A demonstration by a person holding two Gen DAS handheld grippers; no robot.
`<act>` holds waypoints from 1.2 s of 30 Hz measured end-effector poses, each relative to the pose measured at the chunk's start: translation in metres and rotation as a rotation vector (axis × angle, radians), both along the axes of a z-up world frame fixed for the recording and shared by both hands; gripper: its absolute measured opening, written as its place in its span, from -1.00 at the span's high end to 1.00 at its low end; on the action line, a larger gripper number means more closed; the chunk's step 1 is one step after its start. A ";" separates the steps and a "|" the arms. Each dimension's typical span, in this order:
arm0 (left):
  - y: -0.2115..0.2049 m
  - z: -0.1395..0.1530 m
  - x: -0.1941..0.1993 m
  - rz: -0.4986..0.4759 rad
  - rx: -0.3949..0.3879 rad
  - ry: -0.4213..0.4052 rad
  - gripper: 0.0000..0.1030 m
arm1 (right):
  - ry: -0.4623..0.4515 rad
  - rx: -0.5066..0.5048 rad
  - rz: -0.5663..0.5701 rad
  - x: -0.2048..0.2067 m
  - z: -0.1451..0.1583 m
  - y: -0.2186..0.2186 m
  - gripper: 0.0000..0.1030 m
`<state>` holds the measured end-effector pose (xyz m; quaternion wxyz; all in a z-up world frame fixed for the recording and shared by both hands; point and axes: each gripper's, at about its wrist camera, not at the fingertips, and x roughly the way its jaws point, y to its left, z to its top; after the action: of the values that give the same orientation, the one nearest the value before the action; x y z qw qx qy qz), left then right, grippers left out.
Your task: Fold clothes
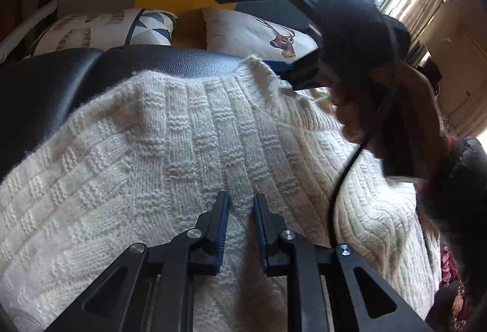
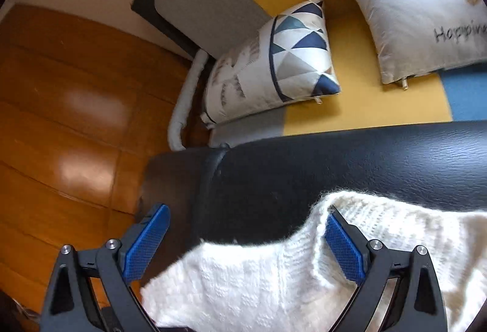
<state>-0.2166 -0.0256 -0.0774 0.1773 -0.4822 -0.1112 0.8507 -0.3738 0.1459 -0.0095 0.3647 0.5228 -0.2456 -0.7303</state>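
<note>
Cream knit sweater [image 1: 188, 149] lies spread on the black leather surface [image 1: 54, 94]. Right gripper [image 2: 246, 243], released wide, straddles its far corner; left gripper [image 1: 240, 204], nearly closed and empty, hovers mid-panel.

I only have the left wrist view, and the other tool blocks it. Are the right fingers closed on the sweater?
Observer: No. The right gripper is wide open. The sweater edge lies between its fingers, unpinched.
Operator: Is either one touching the knit?
Observer: The one on the picture's right sits against a raised fold. The other hangs clear of the sweater.
Operator: What's under that other one?
Observer: The end of the black bench, with wooden floor beyond.
</note>
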 end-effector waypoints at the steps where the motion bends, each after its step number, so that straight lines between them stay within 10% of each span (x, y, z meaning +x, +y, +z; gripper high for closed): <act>1: -0.001 0.002 -0.001 0.003 0.005 -0.006 0.67 | 0.024 0.017 0.008 0.007 0.009 0.005 -0.92; 10: 0.000 0.031 0.046 0.014 0.022 0.035 0.66 | 0.117 0.125 0.081 0.117 0.064 0.104 -0.96; 18: 0.019 0.031 0.100 -0.038 -0.025 -0.002 0.66 | 0.009 0.300 0.052 0.246 0.023 0.171 -0.96; 28: 0.026 0.004 0.096 -0.062 -0.086 -0.059 0.67 | -0.029 0.457 -0.086 0.312 -0.014 0.207 -0.98; 36: -0.022 0.056 0.139 0.031 0.007 0.001 0.66 | 0.048 0.478 -0.118 0.322 0.016 0.171 -0.97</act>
<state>-0.0776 -0.0472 -0.0216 0.1660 -0.4793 -0.1215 0.8532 -0.0515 0.3173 0.0061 0.1935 0.5614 -0.0872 -0.7999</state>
